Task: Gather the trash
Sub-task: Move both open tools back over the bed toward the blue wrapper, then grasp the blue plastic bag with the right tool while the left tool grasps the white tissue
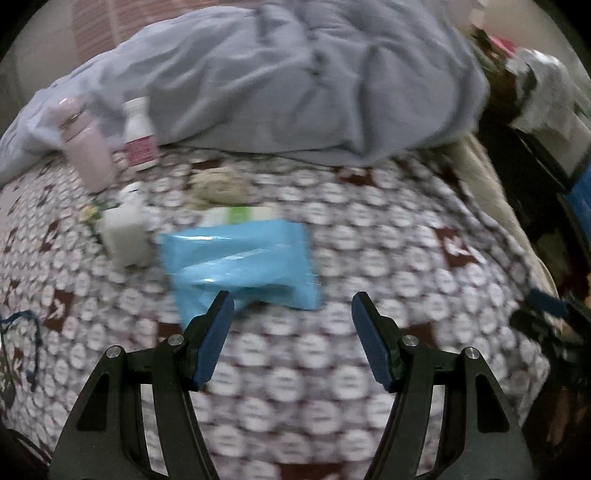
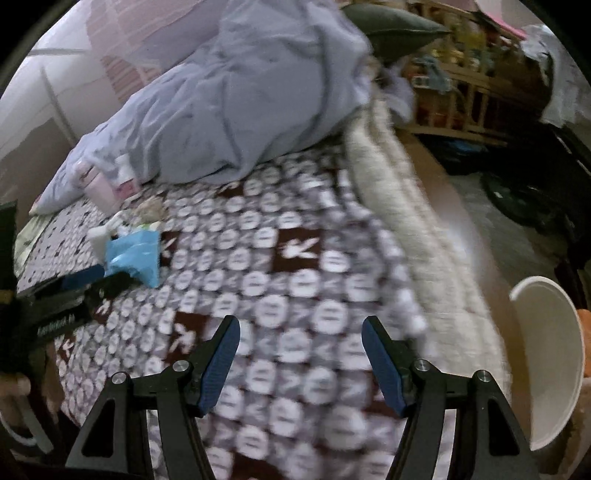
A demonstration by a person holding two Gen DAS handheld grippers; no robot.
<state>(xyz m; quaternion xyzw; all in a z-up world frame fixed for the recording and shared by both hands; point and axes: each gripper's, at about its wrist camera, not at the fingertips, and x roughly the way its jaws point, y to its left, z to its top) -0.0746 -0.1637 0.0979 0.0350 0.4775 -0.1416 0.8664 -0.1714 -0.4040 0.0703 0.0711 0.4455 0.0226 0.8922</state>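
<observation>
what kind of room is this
Most likely a bedroom. The grippers work over a bed with a patterned bedspread, a rumpled grey duvet heaped at its far side, and a pillow beyond it. Cluttered wooden shelving stands beside the bed.

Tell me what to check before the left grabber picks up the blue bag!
1. Left gripper open: ok, jaws stand wide apart.
2. Blue bag within reach: ok, it lies just ahead of the fingertips, one finger at its near edge.
3. Bag centred between the jaws: not ok, it sits toward the left finger.
4. Neighbours clear: not ok, the white bottle stands close beside the bag.
5. Right gripper free: ok, open and holding nothing.
6. Place for the trash: cannot tell; a white bin shows at the right, its inside unseen.
</observation>
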